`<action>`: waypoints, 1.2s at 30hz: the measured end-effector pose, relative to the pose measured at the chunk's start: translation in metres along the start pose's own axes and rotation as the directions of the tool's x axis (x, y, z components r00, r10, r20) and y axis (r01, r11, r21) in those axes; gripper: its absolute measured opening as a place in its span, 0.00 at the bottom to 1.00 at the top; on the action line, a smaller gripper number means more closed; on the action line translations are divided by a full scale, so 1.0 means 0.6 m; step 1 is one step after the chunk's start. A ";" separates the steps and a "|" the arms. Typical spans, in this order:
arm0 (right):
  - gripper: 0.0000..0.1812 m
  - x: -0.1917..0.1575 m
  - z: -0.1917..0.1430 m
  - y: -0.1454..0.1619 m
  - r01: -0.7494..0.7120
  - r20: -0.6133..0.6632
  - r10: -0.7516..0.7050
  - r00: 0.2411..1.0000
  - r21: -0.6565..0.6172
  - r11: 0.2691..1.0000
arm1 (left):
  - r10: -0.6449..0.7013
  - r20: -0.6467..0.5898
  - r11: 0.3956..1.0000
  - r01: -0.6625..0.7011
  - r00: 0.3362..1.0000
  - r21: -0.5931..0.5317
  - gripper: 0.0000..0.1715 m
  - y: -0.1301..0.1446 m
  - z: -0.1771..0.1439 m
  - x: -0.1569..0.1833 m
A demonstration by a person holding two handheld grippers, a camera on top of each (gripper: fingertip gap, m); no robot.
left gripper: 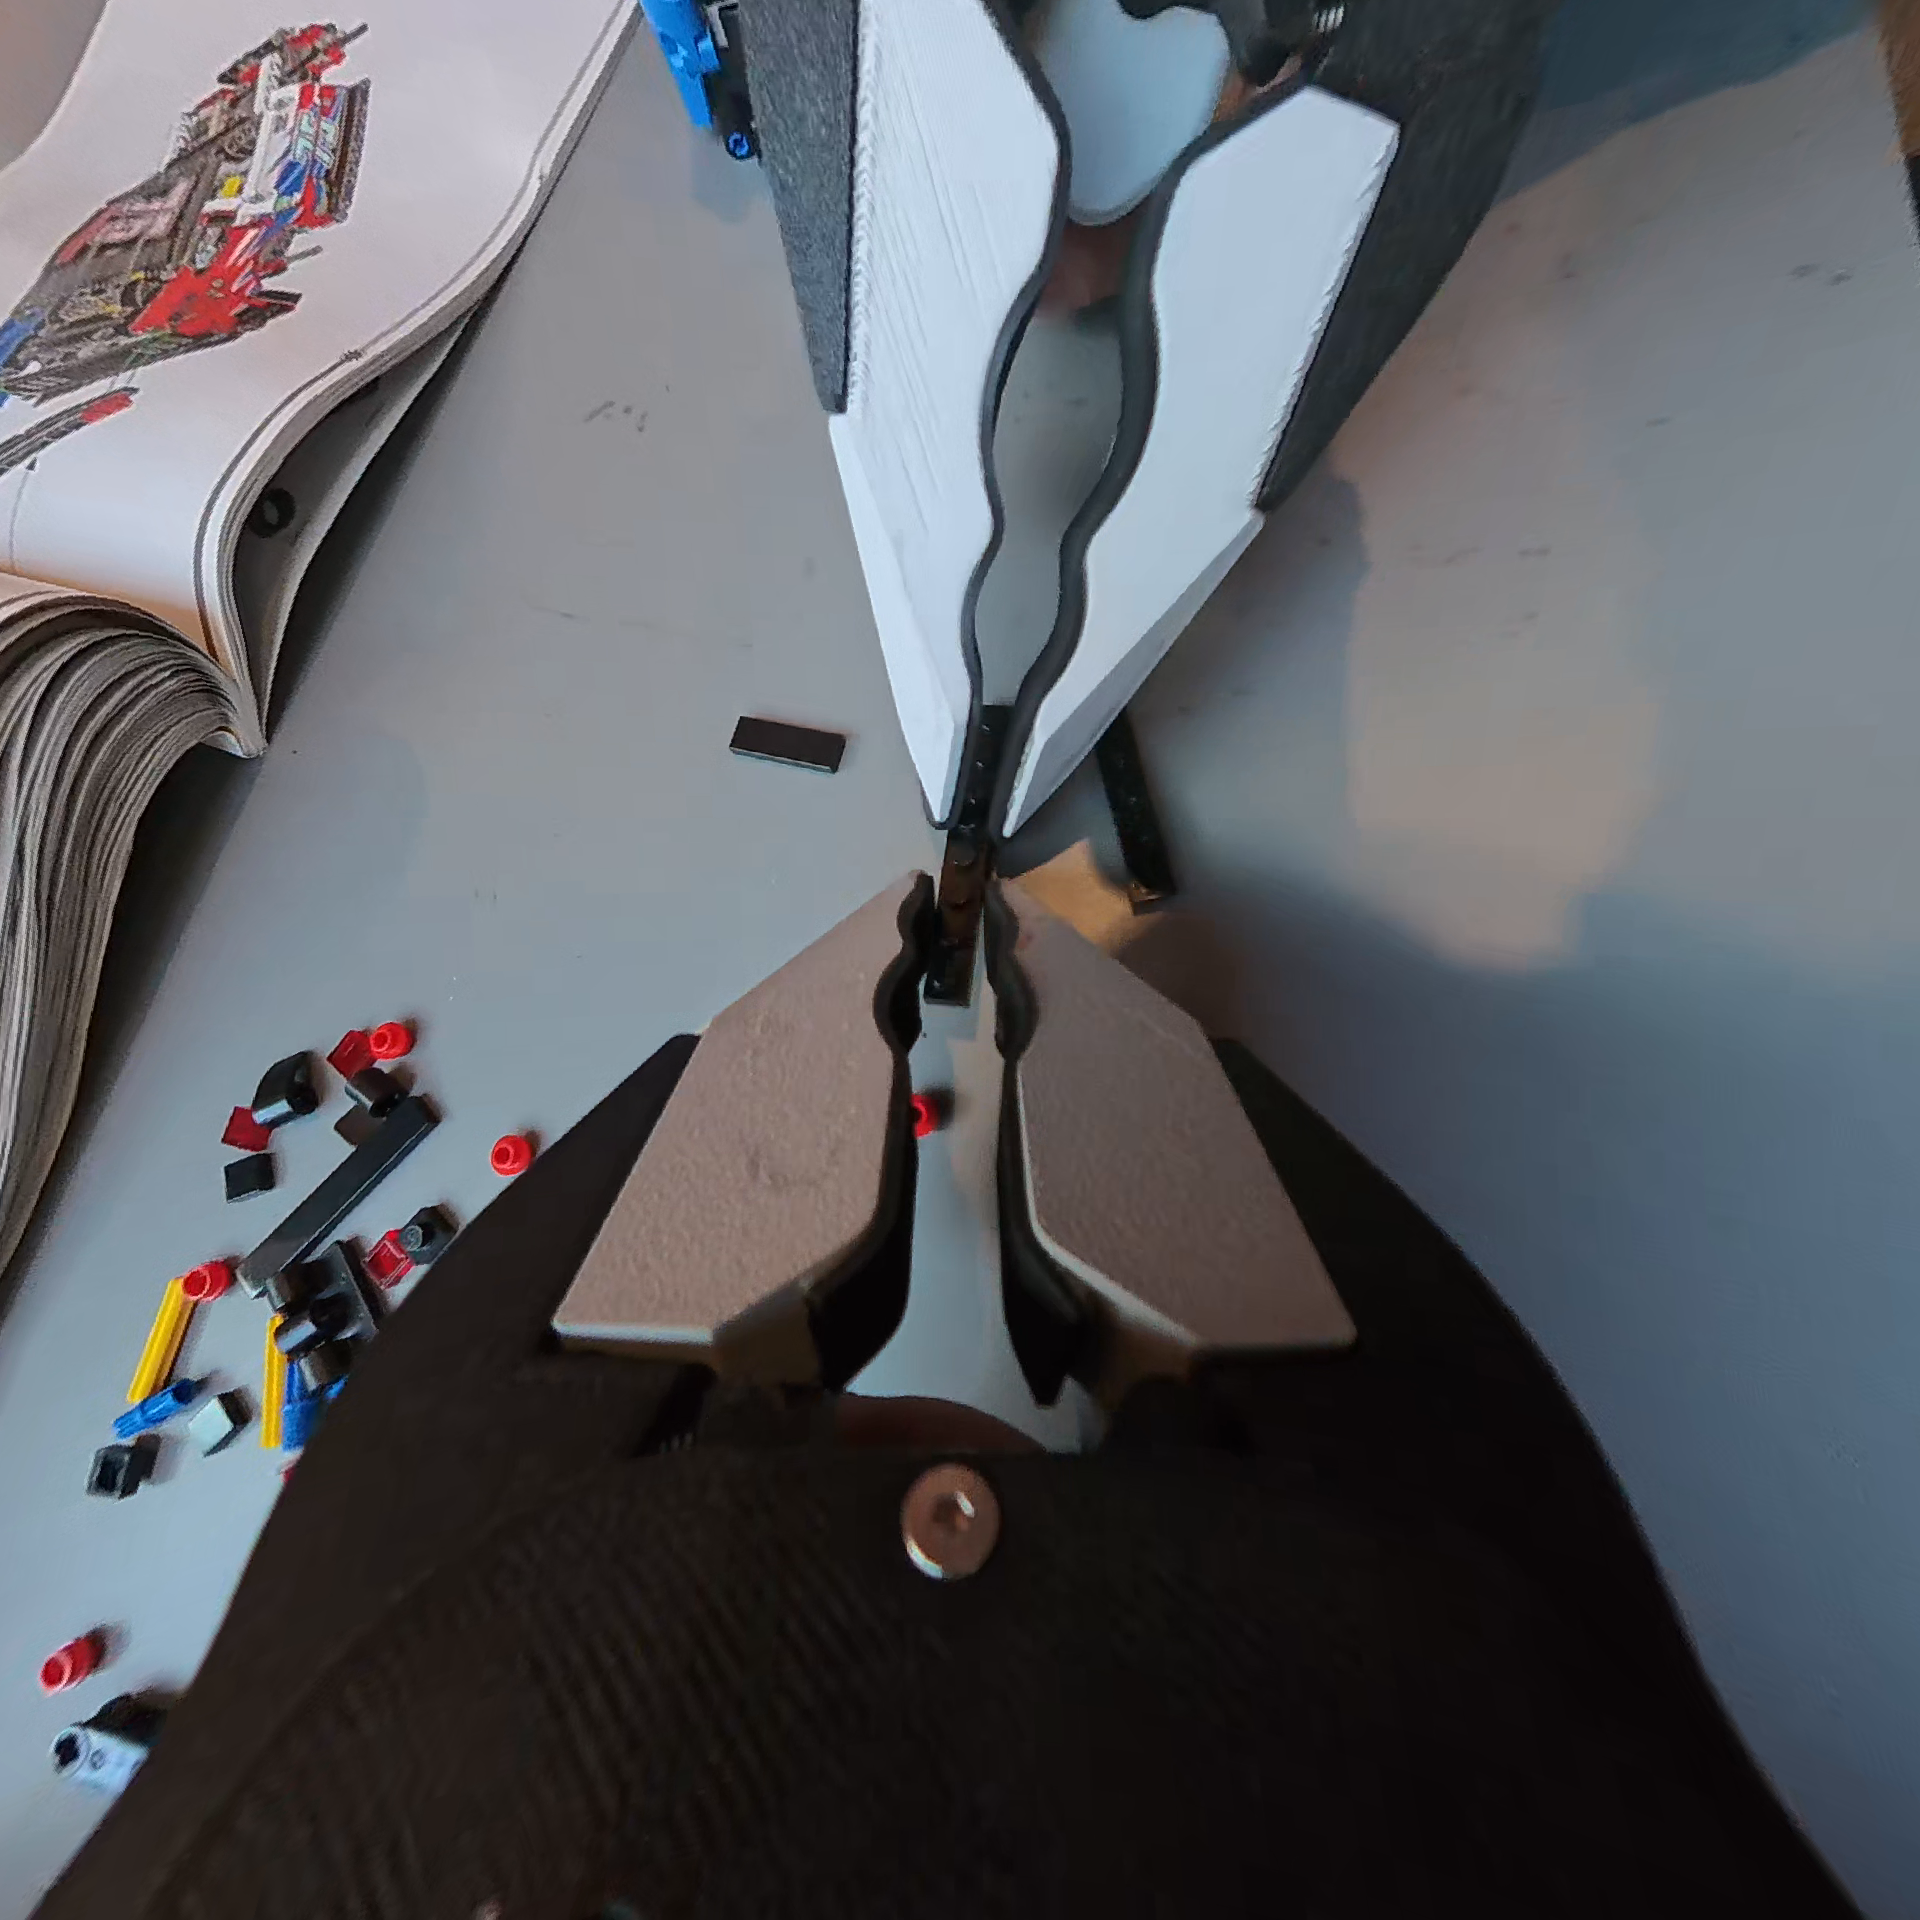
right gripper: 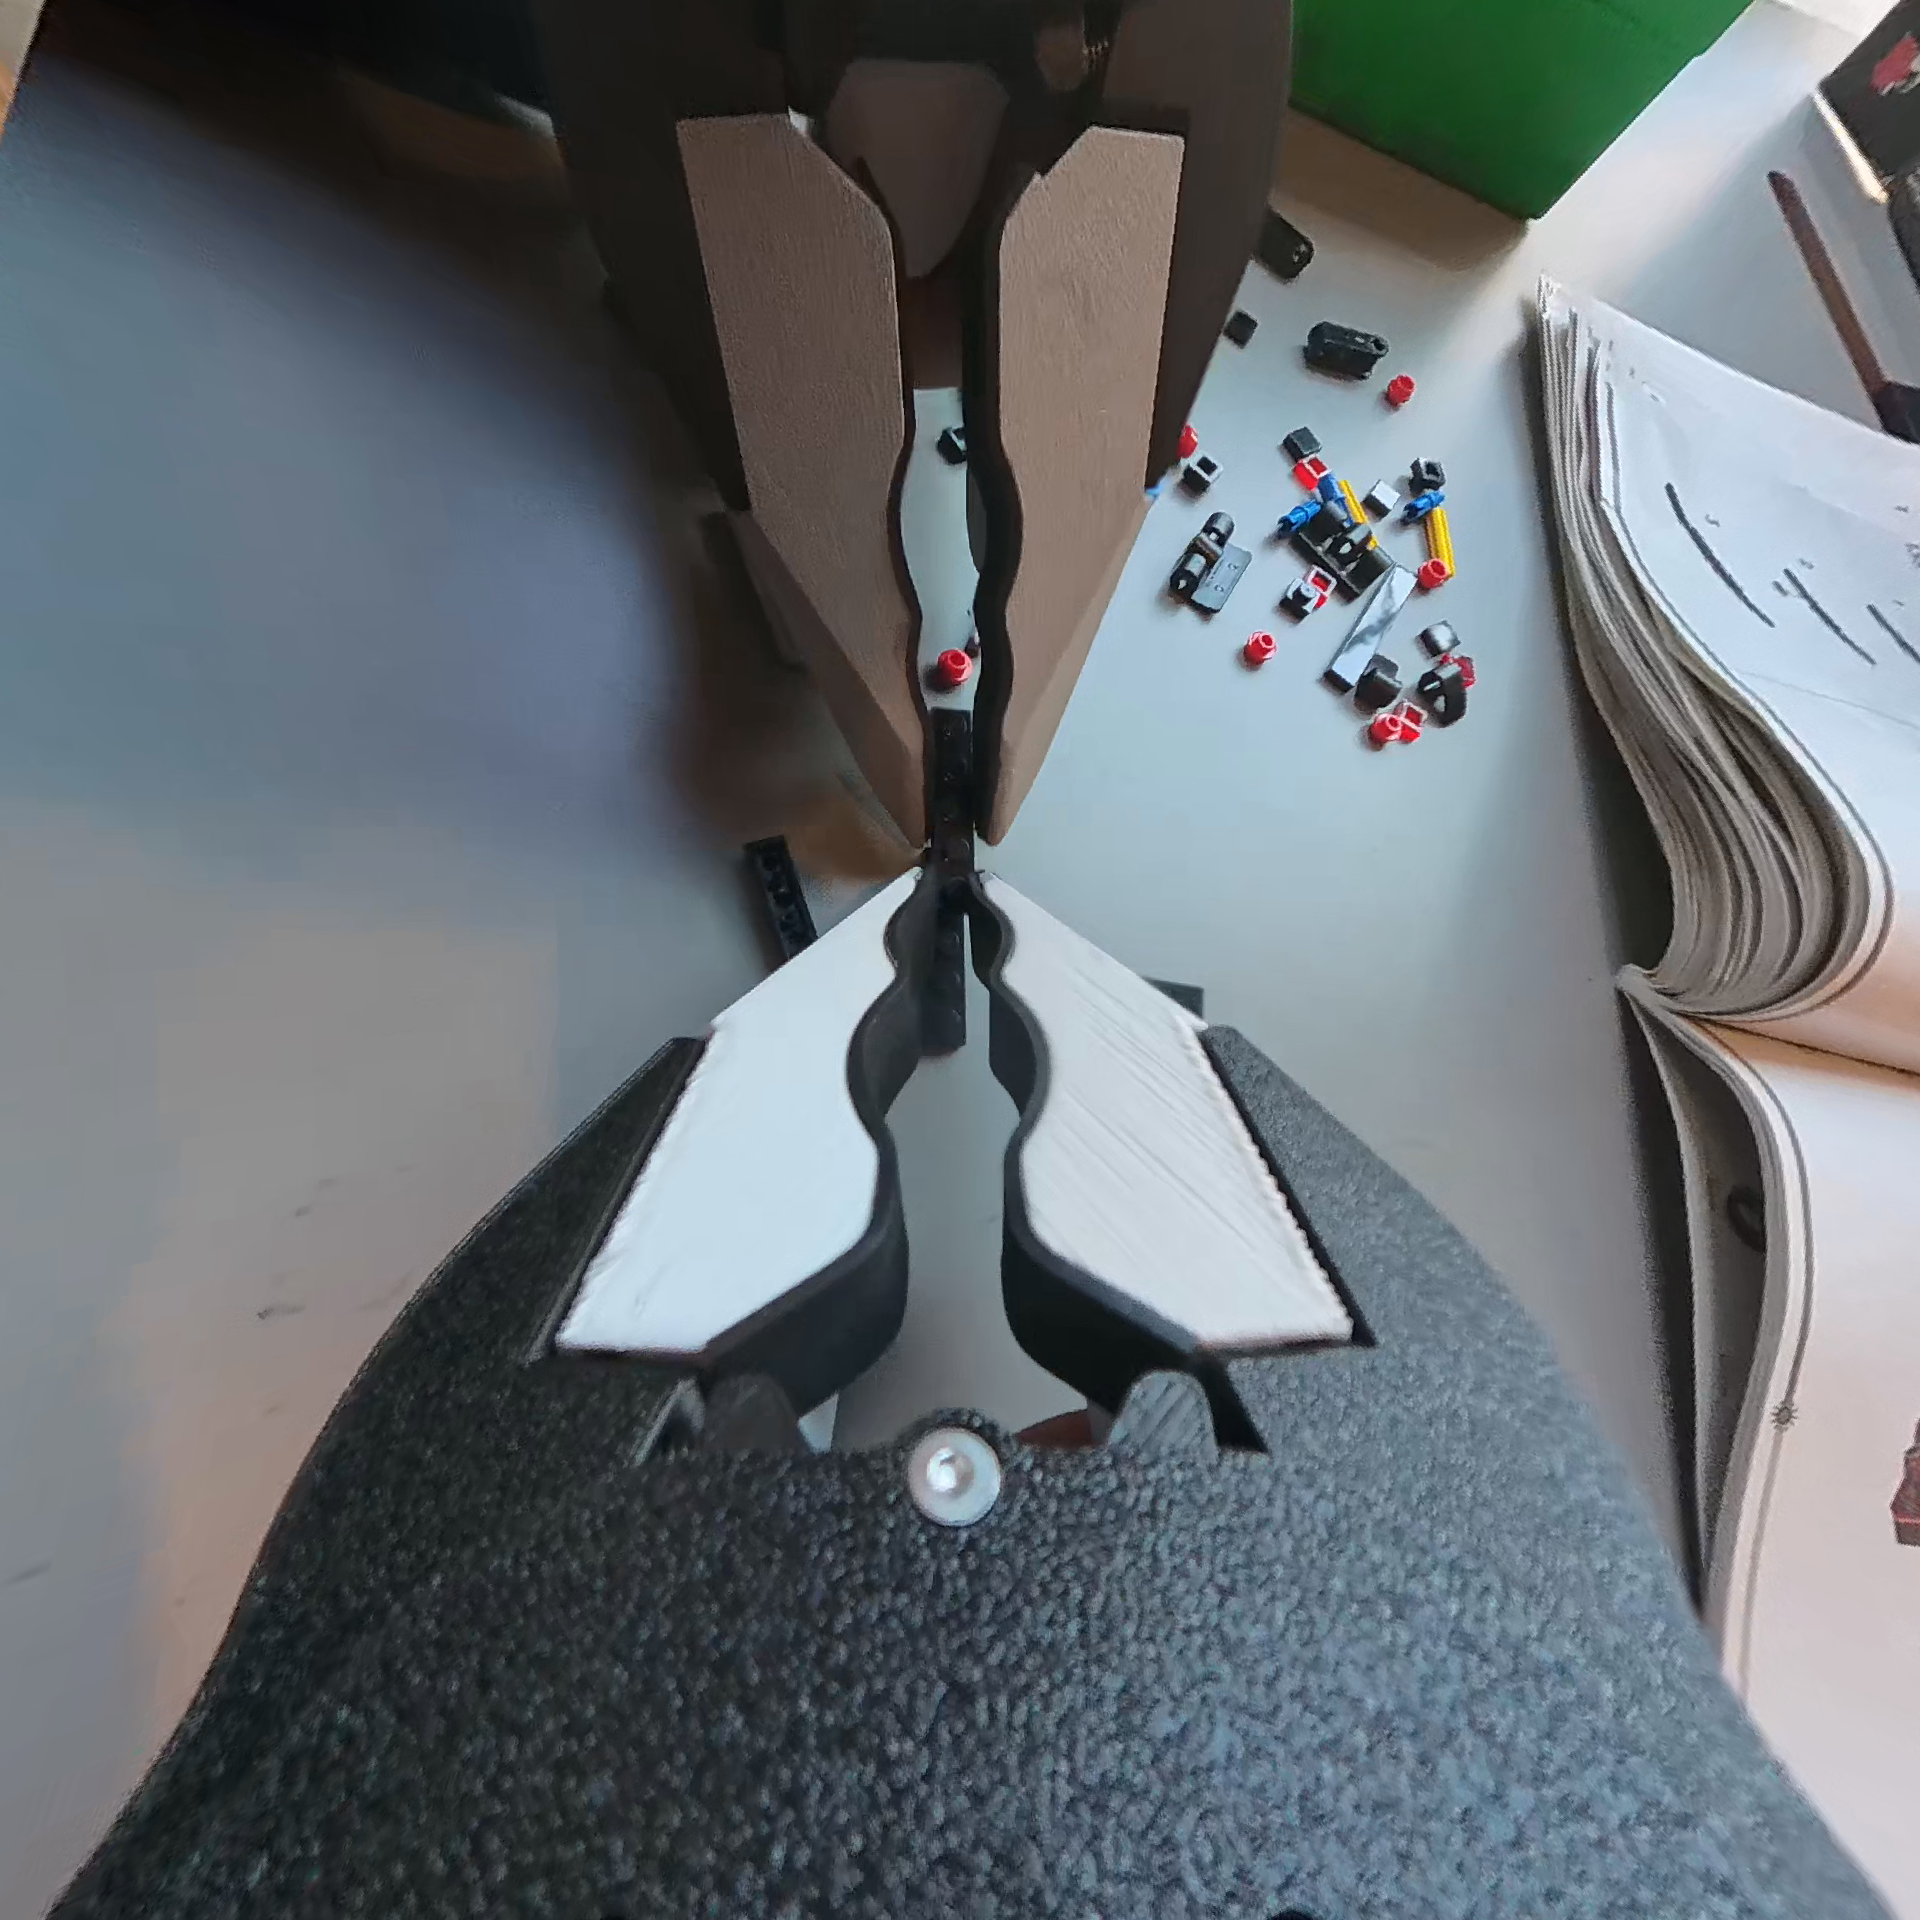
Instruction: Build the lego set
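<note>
Left gripper [left gripper: 956, 914]: brown fingers, closed tight on one end of a thin black strip [left gripper: 954, 935].
Right gripper [right gripper: 948, 883]: white fingers, closed tight on the other end.
Pose: tips meet nose to nose, low over the table.

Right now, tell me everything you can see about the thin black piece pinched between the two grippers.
The black studded strip is a long, narrow Lego plate in glossy black plastic with a single row of studs. It spans between both tools, held off the grey table. The left gripper clamps one end in its tan fingers; the right gripper clamps the other in its white fingers. The two sets of fingertips nearly meet, hiding much of it. A second similar black strip lies on the table just beyond.
</note>
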State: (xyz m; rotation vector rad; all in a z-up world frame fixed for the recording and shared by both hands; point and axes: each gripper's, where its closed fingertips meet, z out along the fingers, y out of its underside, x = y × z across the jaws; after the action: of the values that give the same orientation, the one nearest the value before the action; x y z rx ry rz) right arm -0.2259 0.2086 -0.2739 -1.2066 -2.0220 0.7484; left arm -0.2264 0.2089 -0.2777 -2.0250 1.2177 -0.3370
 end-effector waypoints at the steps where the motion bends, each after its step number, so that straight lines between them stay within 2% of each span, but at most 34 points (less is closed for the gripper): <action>1: 0.03 0.000 0.001 0.001 -0.007 0.004 0.007 1.000 -0.004 1.000 | -0.012 -0.012 1.000 0.012 1.000 0.015 0.03 -0.003 0.000 0.001; 11: 0.03 0.002 0.005 0.002 -0.005 0.041 0.007 0.999 -0.049 0.999 | 0.005 -0.021 1.000 -0.004 1.000 0.009 0.03 0.003 0.007 -0.001; 15: 0.03 0.001 0.006 0.003 0.053 0.097 -0.041 0.994 -0.124 0.991 | 0.009 -0.032 1.000 -0.009 0.999 0.005 0.03 0.004 0.007 -0.001; 19: 0.02 0.001 0.006 0.004 0.056 0.190 -0.022 0.982 -0.171 0.984 | -0.040 -0.052 0.999 0.040 0.998 0.003 0.03 0.004 0.007 0.000; 23: 0.02 0.000 0.007 0.005 0.146 0.264 -0.078 0.961 -0.247 0.958 | -0.037 -0.034 0.999 0.037 0.999 -0.004 0.03 0.005 0.007 0.001; 27: 0.02 -0.001 0.008 0.005 0.153 0.315 -0.059 0.947 -0.285 0.946 | -0.044 -0.040 0.999 0.044 0.998 -0.002 0.03 0.005 0.008 0.001; 31: 0.03 -0.001 0.009 0.005 0.101 0.325 -0.009 0.946 -0.268 0.958 | -0.051 -0.046 0.999 0.051 0.998 -0.001 0.03 0.005 0.008 0.001; 36: 0.03 -0.001 0.005 0.005 0.132 0.245 -0.078 0.966 -0.213 0.968 | -0.049 -0.045 0.999 0.049 0.998 -0.009 0.03 0.004 0.009 0.002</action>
State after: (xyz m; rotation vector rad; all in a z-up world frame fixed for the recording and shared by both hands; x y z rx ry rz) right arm -0.2265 0.2091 -0.2783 -1.1685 -2.4031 0.6450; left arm -0.2242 0.2100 -0.2832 -2.0665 1.1999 -0.4038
